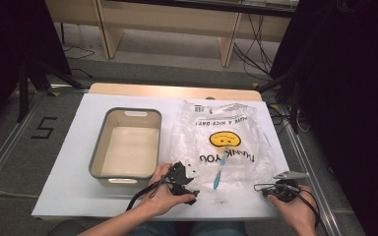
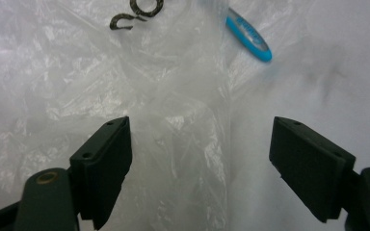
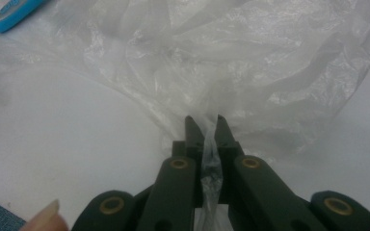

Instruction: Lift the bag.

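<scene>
A clear plastic bag (image 1: 226, 123) printed with a yellow smiley lies crumpled on the white table (image 1: 69, 167), right of centre. A slim blue-tipped object (image 1: 217, 181) pokes out from under the bag's near edge. My left gripper (image 1: 189, 183), held in a hand, stands open at the bag's near left corner. In the left gripper view its jaws straddle a bunched fold of the bag (image 2: 173, 96), with the blue object (image 2: 250, 37) beyond. My right gripper (image 1: 268, 191) is at the near right corner. There it (image 3: 206, 122) is shut on a twisted strip of the bag (image 3: 250, 57).
A grey-rimmed, cream rectangular tub (image 1: 97, 147) stands empty on the left half of the table, just left of my left hand. The table's front edge runs right behind both hands. Dark curtains and cables flank the table on the floor.
</scene>
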